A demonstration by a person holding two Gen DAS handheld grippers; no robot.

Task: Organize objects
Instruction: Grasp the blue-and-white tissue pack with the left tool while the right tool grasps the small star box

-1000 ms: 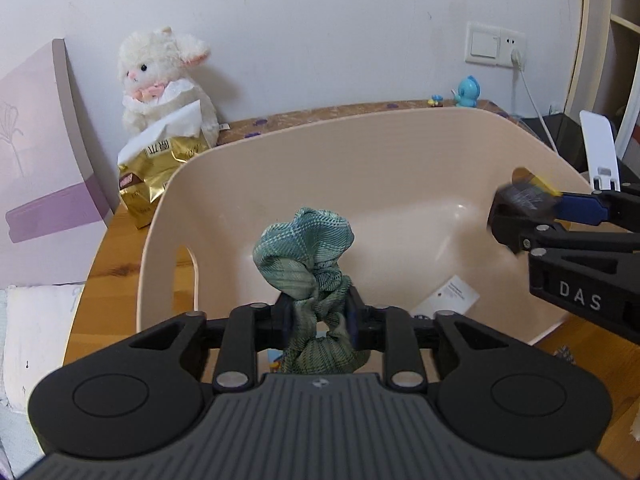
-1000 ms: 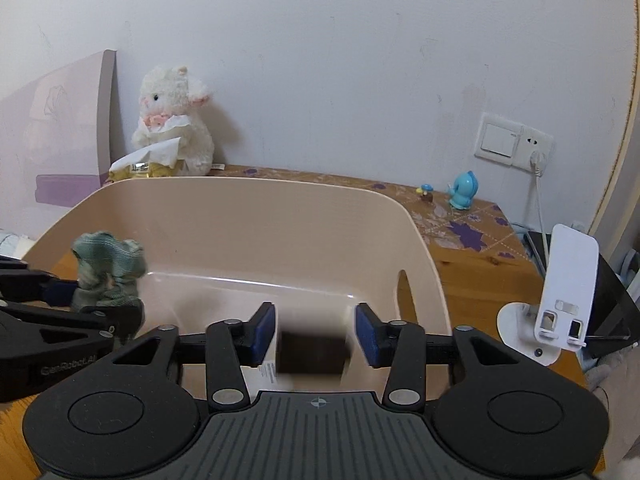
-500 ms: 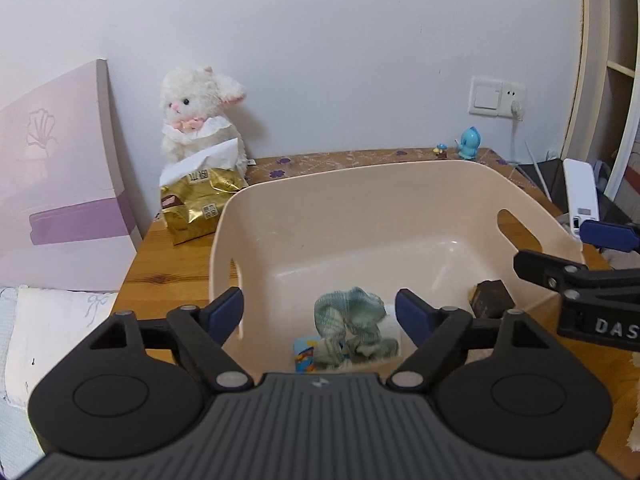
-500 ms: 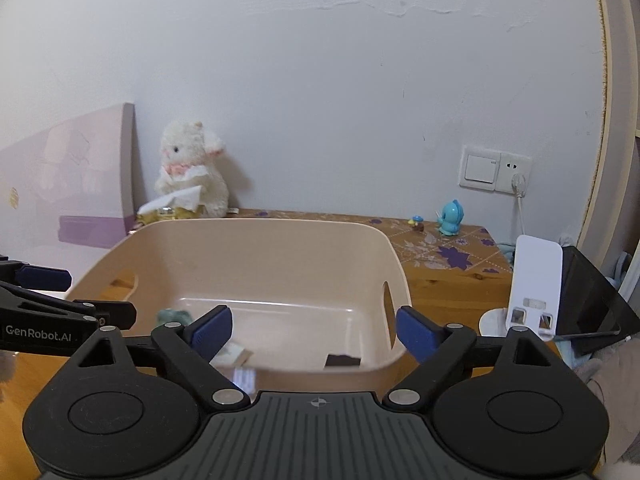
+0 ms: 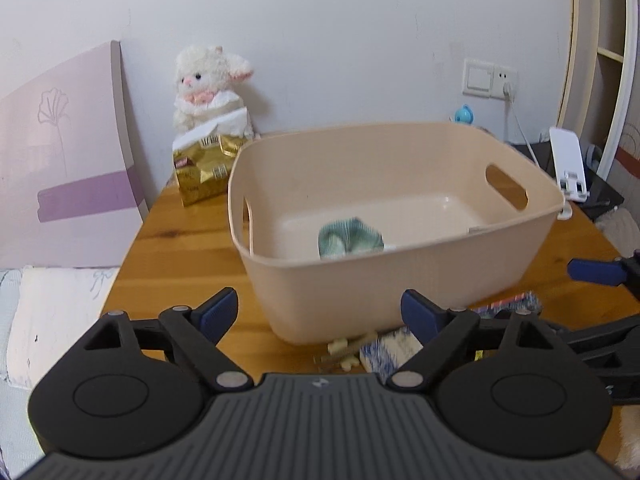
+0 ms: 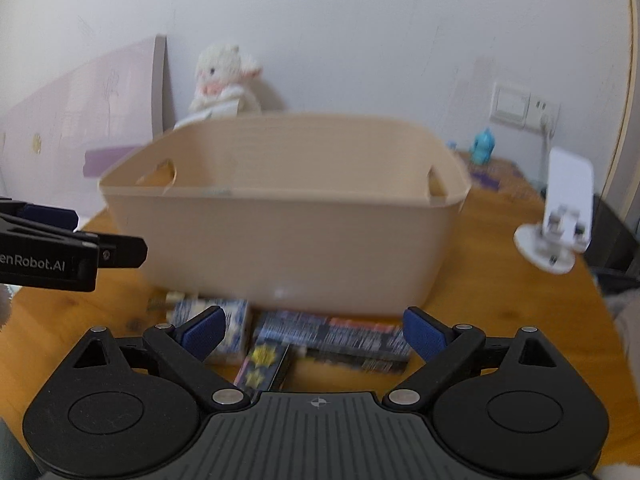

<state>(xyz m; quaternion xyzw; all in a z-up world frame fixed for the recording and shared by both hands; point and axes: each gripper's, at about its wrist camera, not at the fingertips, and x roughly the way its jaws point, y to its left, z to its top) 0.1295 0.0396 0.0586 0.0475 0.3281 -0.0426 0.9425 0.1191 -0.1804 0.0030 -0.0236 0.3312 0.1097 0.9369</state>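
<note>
A beige plastic tub [image 5: 400, 280] stands on the wooden table [image 5: 172, 256]; it also shows in the right wrist view [image 6: 288, 240]. A green checked cloth [image 5: 349, 238] lies inside it. My left gripper [image 5: 320, 312] is open and empty, in front of the tub's near wall. My right gripper [image 6: 314, 330] is open and empty, above several packets on the table: a long dark packet [image 6: 332, 338], a blue-white packet [image 6: 232, 328] and a dark box with yellow stars [image 6: 262, 366]. The blue-white packet [image 5: 390, 350] and some small yellow pieces [image 5: 344, 350] show in the left wrist view.
A white plush lamb [image 5: 208, 88] and a gold bag [image 5: 204, 168] stand at the back left by a pink board [image 5: 68, 160]. A white phone stand [image 6: 564, 216] and a small blue figure [image 6: 484, 146] are at the right. A white cushion [image 5: 52, 320] lies left of the table.
Both grippers opened and dropped their things into the tub, then pulled back and down to the near side of it. The cloth now lies on the tub's floor.
</note>
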